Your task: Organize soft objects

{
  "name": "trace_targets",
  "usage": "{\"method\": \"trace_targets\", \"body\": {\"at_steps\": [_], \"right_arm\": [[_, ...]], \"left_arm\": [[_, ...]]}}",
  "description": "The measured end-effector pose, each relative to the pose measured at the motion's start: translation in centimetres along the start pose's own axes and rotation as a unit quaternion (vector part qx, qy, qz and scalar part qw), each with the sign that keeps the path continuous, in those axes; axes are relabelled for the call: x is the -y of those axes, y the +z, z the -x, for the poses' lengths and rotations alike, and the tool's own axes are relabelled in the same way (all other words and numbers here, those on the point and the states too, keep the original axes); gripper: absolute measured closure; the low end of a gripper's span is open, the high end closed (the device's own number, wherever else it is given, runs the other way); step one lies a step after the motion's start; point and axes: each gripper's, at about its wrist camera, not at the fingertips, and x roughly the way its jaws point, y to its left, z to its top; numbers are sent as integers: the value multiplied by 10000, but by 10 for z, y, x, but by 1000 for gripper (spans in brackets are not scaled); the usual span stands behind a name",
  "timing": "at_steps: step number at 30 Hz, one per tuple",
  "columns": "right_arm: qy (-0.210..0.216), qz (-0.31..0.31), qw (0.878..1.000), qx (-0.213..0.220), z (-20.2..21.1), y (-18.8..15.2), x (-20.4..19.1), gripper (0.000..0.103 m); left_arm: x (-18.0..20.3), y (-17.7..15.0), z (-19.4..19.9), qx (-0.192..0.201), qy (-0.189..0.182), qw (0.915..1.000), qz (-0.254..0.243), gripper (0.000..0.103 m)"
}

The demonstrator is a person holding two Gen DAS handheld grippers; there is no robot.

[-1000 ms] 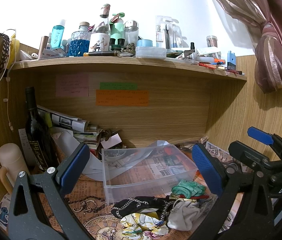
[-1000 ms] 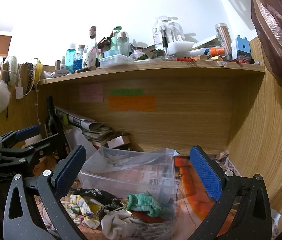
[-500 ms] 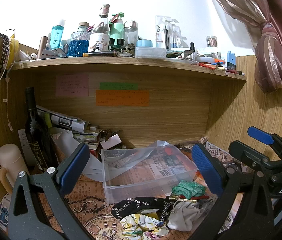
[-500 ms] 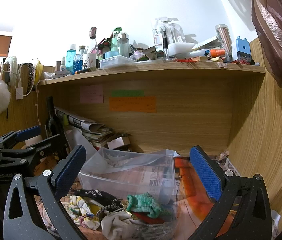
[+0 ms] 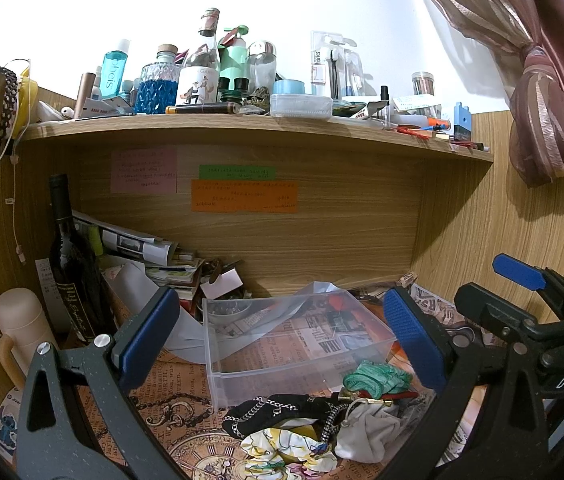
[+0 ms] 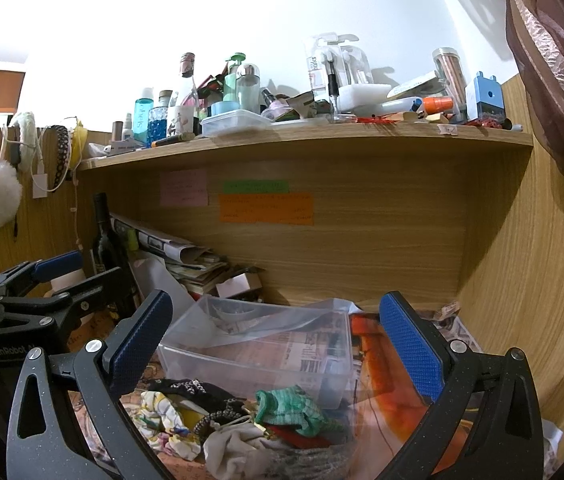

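- We hold the left gripper with its blue pads spread wide and nothing between them; it hangs above the desk, facing the clear plastic bin
- We hold the right gripper likewise spread, gripping nothing; it shows at the right edge of the left wrist view, and the left one shows at the left edge of the right wrist view
- The bin stands on the newspaper-patterned desk cover, open at the top; a clear plastic sheet drapes across its back part
- The soft things lie in a heap on the desk just in front of the bin, outside it: a green knitted cloth on top at the right; a black piece with a white chain pattern to the left; a white and yellow printed cloth nearest us; a grey-white pouch to the right of it
- In the right wrist view the green cloth touches the bin's front wall
- Left of the bin stands a dark wine bottle upright, with a beige mug beside it; a stack of papers leans behind
- The shelf above carries bottles and jars; a pink note, a green note and an orange note are stuck on the back panel
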Motion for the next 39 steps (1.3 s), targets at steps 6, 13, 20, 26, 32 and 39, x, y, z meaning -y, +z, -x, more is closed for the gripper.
{"method": "trace_targets", "body": {"at_steps": [6,13,20,26,32,39], "right_arm": [[23,7,10000,-2,0,0,0,0],[69,11,10000,-38,-2,-2,-4,0],[11,-29,9999,-169,-8,-10,2,0],[-97,-153,9979,-615,-22,-27,18,7],[-81,-269,9928,-1165,-37,-45,31,15],[45,-456,9834,-1755,-58,-70,43,17]], "left_arm": [[0,0,0,-3,1,10000,2,0],[0,0,-1,-37,-15,10000,-12,0],[-5,-8,-10,-232,-112,9997,10,0],[-15,-25,-28,-740,-102,9972,90,12],[-24,-52,-51,-1354,-209,9903,230,13],[-28,-78,-80,-2073,-397,9769,329,17]]}}
